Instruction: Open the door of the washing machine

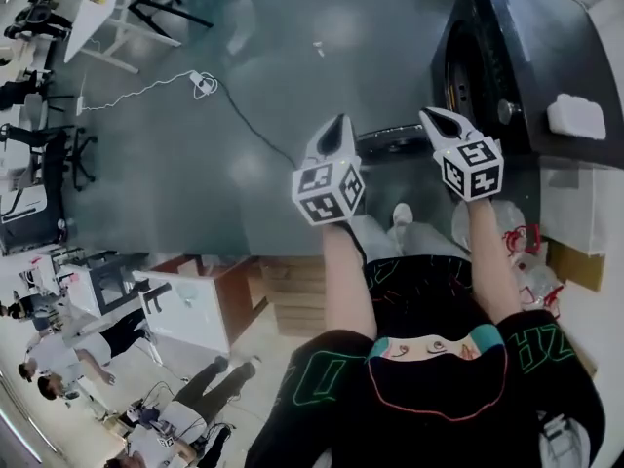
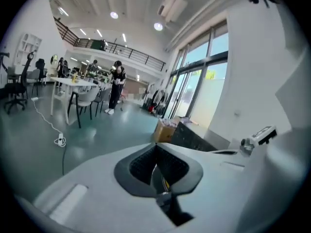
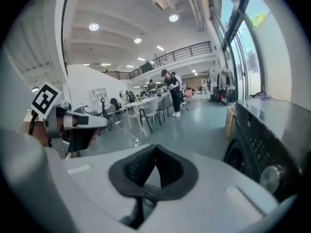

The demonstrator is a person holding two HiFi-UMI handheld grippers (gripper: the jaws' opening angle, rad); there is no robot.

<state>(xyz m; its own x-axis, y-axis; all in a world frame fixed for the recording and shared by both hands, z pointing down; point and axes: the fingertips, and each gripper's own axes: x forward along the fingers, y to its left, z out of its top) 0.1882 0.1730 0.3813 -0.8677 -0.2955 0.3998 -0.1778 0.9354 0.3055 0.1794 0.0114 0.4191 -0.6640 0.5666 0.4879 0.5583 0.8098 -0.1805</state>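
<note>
The dark washing machine stands at the upper right of the head view, with its round door closed and facing left and a silver knob on the panel. My left gripper and right gripper are held side by side in the air, apart from the machine. The right one is the nearer to the door. The left gripper is shut with nothing between its pads. In its own view the right gripper is shut and empty too, with the washing machine and the door to its right.
A white cable with a power strip lies on the grey floor ahead. Desks and chairs stand at the far left. A white object rests on the machine's top. Plastic bags and wooden boxes sit near my feet.
</note>
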